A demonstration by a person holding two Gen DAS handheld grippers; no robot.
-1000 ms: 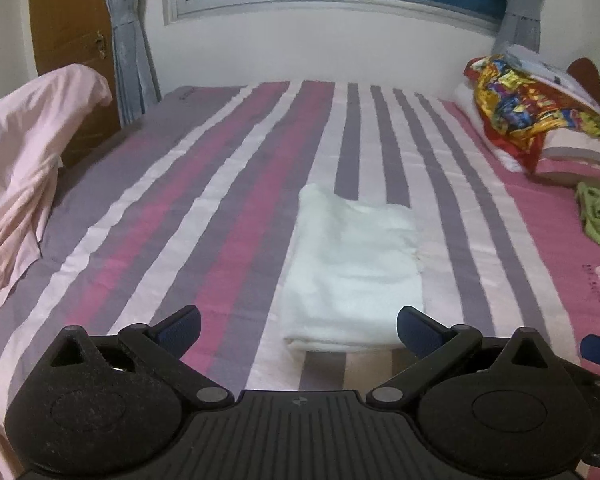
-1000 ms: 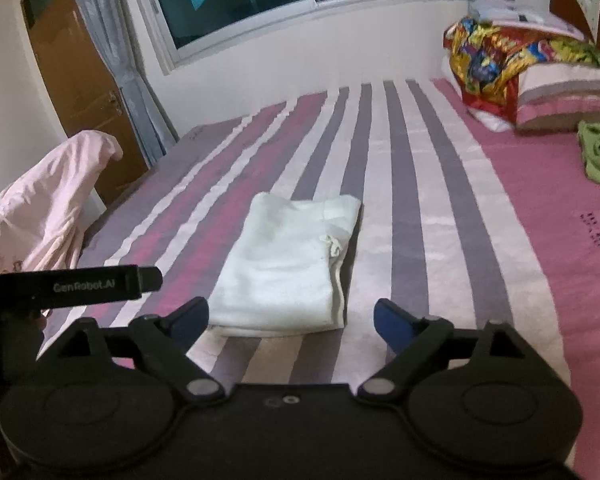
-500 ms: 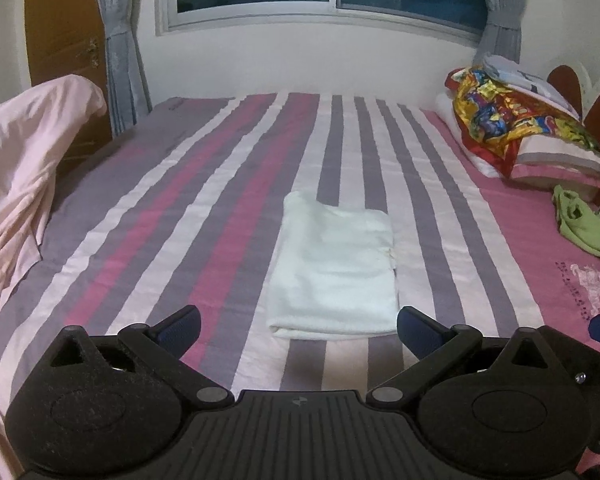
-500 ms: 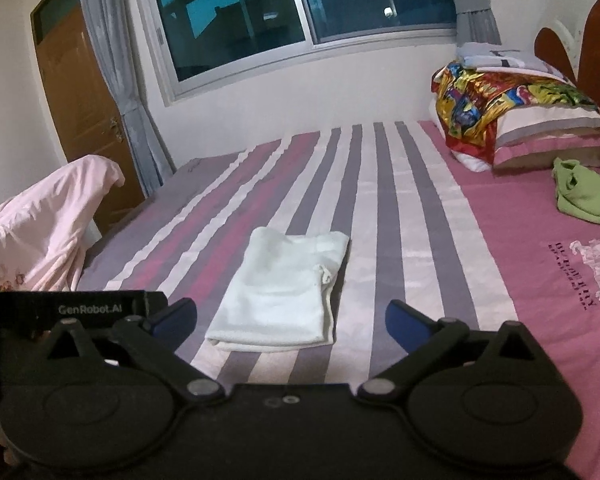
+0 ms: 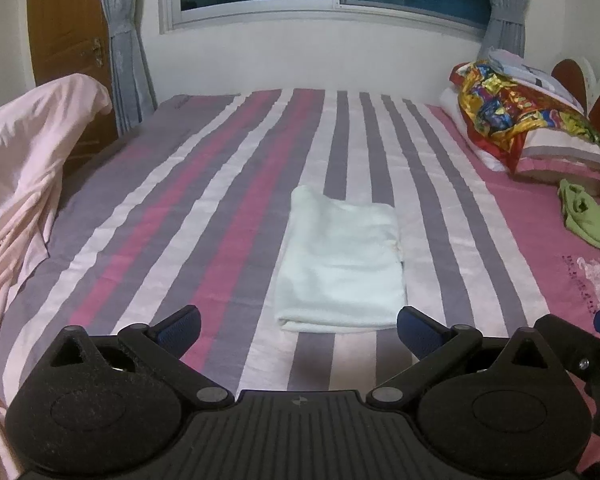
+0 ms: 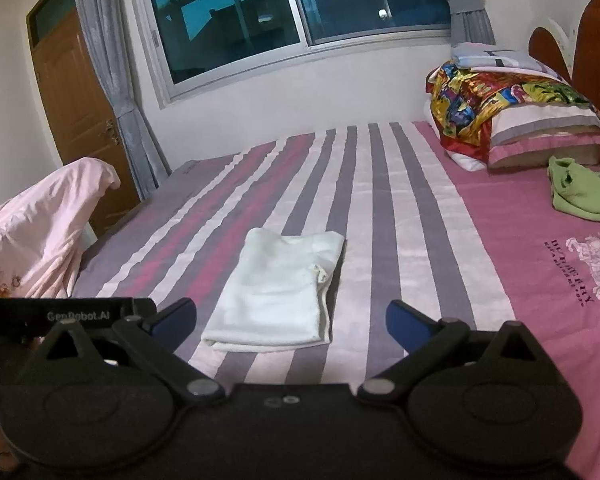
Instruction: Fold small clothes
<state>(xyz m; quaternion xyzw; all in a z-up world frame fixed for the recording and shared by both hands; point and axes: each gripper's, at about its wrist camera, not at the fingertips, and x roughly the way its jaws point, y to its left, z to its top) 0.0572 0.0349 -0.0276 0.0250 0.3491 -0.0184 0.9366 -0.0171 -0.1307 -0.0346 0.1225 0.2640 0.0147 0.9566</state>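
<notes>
Ahead of both open hand-held grippers: folded white garment (image 5: 340,258) on striped bed (image 5: 204,184)

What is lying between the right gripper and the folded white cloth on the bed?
Nothing visible. Only bare striped sheet lies between the open right gripper and the white cloth. The green garment lies far off, near the pillows.

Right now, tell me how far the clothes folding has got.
Done: the white garment lies folded in a neat rectangle on the striped bedsheet. In hand: nothing; the left claw and right claw are both open and empty, short of the garment. Left: the green garment lies crumpled near the pillow, apparently unfolded.
</notes>
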